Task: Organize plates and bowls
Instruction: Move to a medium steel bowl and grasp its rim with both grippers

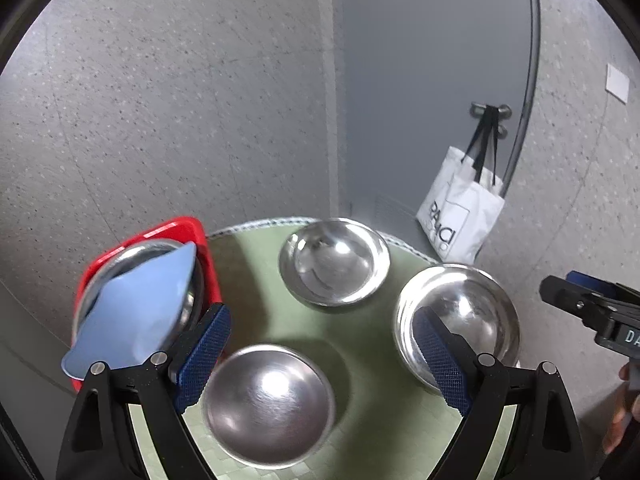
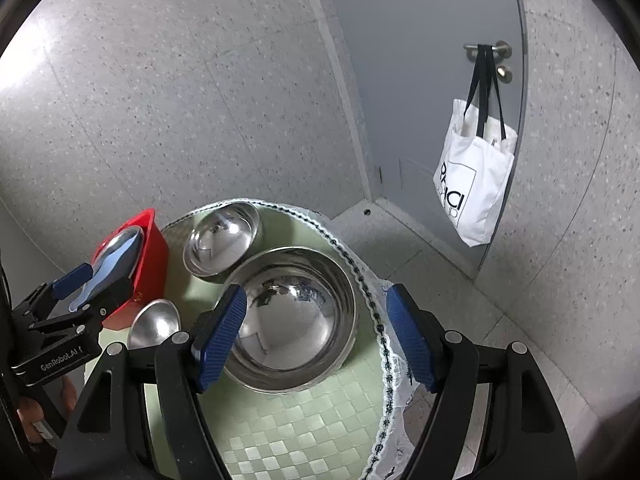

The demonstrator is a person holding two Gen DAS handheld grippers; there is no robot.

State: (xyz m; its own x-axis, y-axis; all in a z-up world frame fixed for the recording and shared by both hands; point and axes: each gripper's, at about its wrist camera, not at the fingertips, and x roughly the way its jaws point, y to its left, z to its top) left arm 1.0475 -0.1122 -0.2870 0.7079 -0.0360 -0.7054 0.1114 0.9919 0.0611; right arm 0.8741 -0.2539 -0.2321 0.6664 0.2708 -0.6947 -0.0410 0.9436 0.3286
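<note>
Three steel bowls stand on a round green table (image 1: 256,280): a far one (image 1: 334,262), a near one (image 1: 268,404) and a large one at the right (image 1: 460,320). A red basket (image 1: 180,232) at the left holds a steel bowl (image 1: 136,260) with a blue plate (image 1: 132,316) leaning in it. My left gripper (image 1: 320,360) is open above the table, its left finger beside the plate. My right gripper (image 2: 316,336) is open over the large bowl (image 2: 296,316). The left gripper (image 2: 86,288) shows in the right wrist view by the red basket (image 2: 148,248).
The table has a lace-edged cloth (image 2: 372,312) and stands in a corner of speckled grey walls. A grey door (image 1: 420,80) at the back right has a white tote bag (image 2: 476,184) hanging on its handle. Tiled floor lies to the right.
</note>
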